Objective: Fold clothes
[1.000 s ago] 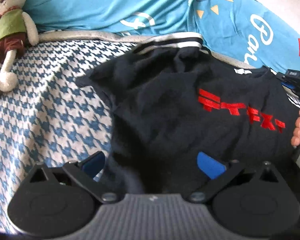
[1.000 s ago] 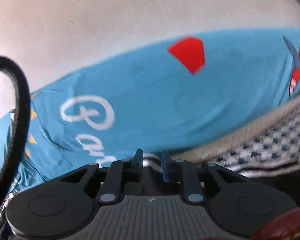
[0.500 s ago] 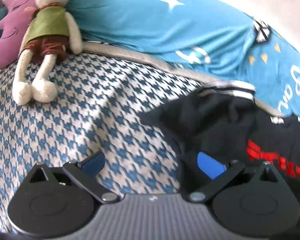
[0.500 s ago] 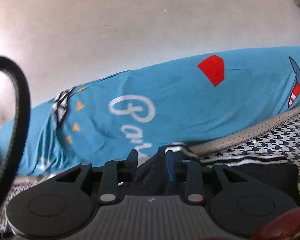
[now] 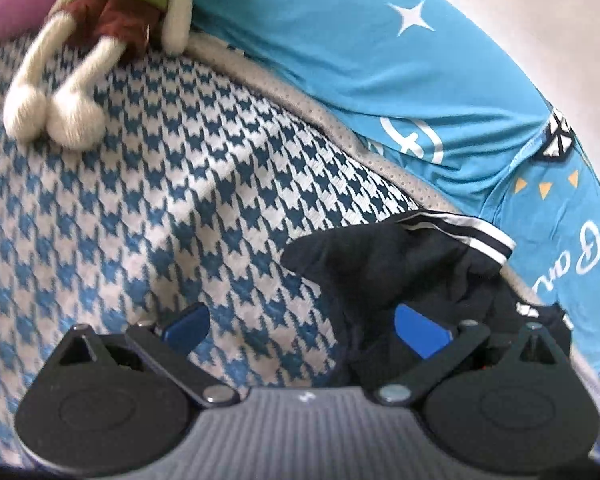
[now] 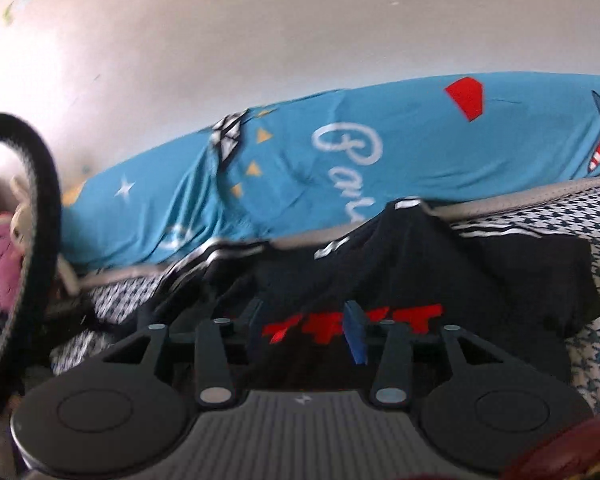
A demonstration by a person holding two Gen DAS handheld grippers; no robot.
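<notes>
Your right gripper (image 6: 308, 326) is opening above the black T-shirt (image 6: 440, 264), which lies spread on the houndstooth bedspread (image 5: 180, 200); your left gripper (image 5: 300, 328) gapes empty at its sleeve edge. Next, probably grasp 2 edges for folding. The blue sheet (image 6: 380, 160) reads "Par…"; the red chest print is illegible.

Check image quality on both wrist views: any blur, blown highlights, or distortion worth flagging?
Left wrist: the cream plush rabbit toy is smeared by motion blur, the houndstooth blue-and-white bedcover stays fairly sharp, and fisheye bends the light blue printed pillow. Right wrist: the pale wall is washed out, the black T-shirt with red lettering is dark with little detail, edges soft.
</notes>
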